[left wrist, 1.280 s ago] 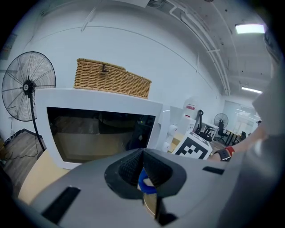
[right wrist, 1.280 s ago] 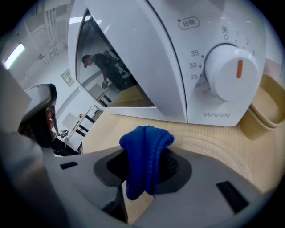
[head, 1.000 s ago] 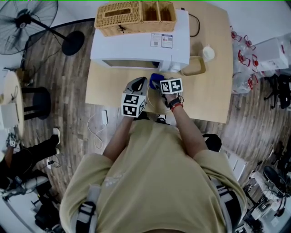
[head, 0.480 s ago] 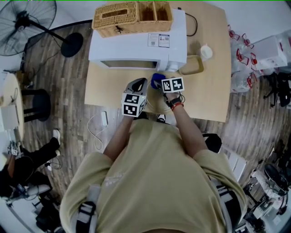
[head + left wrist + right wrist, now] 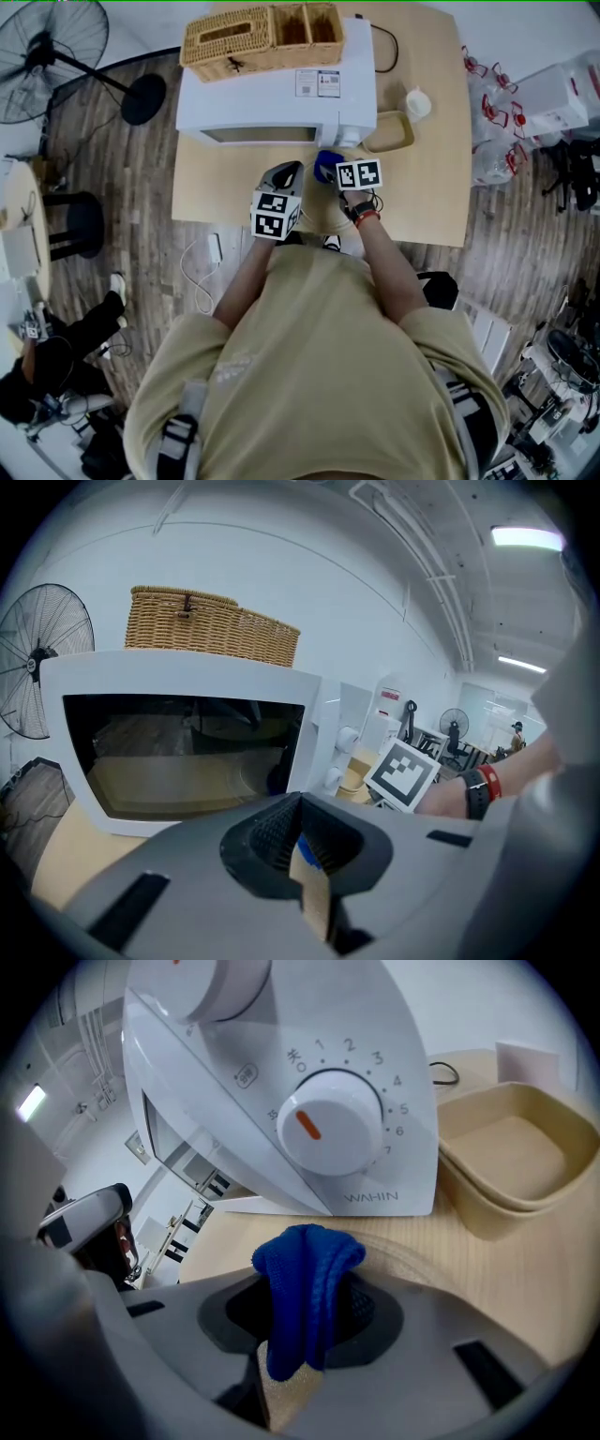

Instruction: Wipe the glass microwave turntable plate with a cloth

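The glass turntable plate (image 5: 321,210) lies on the wooden table (image 5: 225,183) in front of the microwave (image 5: 272,98). Only its clear curved rim (image 5: 424,1256) shows in the right gripper view. My right gripper (image 5: 302,1340) is shut on a folded blue cloth (image 5: 306,1283), held down over the plate's far edge just below the microwave's dial (image 5: 330,1127). In the head view the cloth (image 5: 324,166) shows ahead of the right gripper (image 5: 334,174). My left gripper (image 5: 294,180) sits at the plate's left side, its jaws (image 5: 300,841) closed on the plate's rim.
A wicker basket (image 5: 262,37) sits on top of the microwave. A beige tray (image 5: 516,1162) stands right of the microwave, with a small white object (image 5: 418,102) behind it. A standing fan (image 5: 56,47) is on the floor at the left.
Hardly anything: the head camera drifts a little, and the right gripper with the cloth edges slightly to the right over the plate. The left gripper keeps its hold.
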`<action>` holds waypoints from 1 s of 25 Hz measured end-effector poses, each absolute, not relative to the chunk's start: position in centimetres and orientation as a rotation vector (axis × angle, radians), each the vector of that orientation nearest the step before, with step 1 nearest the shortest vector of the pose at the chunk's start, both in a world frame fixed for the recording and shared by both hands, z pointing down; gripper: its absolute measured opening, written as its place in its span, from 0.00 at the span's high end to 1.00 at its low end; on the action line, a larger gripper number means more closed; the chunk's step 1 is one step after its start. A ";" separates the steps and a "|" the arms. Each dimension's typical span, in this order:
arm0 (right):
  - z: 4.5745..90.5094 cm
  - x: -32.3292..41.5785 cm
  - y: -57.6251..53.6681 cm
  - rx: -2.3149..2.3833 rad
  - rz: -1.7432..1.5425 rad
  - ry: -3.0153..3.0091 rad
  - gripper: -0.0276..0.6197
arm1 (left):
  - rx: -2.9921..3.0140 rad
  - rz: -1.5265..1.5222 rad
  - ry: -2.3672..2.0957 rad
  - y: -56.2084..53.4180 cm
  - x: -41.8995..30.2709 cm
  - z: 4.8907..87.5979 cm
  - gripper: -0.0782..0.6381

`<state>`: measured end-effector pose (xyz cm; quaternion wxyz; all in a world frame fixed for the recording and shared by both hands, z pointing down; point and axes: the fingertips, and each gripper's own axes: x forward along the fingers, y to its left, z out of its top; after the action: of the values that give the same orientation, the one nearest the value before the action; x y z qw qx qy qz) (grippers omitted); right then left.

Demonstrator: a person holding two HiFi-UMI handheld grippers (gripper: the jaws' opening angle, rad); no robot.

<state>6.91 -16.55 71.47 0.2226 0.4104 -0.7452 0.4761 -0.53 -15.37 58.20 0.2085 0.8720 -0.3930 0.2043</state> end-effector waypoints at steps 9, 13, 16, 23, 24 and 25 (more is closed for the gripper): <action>71.4 8.5 -16.3 1.190 1.334 -2.039 0.74 | 2.437 0.557 -1.063 -15.4 0.5 58.1 0.87; 71.4 9.3 -16.1 1.207 1.347 -2.029 0.74 | 2.442 0.546 -1.051 -15.6 1.1 57.8 0.87; 71.5 10.1 -16.0 1.231 1.364 -2.020 0.74 | 2.450 0.551 -1.040 -15.7 1.5 57.8 0.87; 71.4 11.9 -15.5 1.280 1.379 -2.001 0.74 | 2.469 0.563 -1.005 -15.5 2.6 58.0 0.87; 71.4 12.2 -15.3 1.285 1.382 -1.997 0.74 | 2.473 0.564 -1.001 -15.5 2.8 57.9 0.87; 71.4 12.5 -15.1 1.291 1.385 -1.992 0.74 | 2.476 0.565 -0.997 -15.4 3.0 57.9 0.87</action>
<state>12.50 -15.14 71.37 0.1953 0.4605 -0.7109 0.4943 2.96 -15.42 57.90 0.2052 0.8881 -0.3578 0.2029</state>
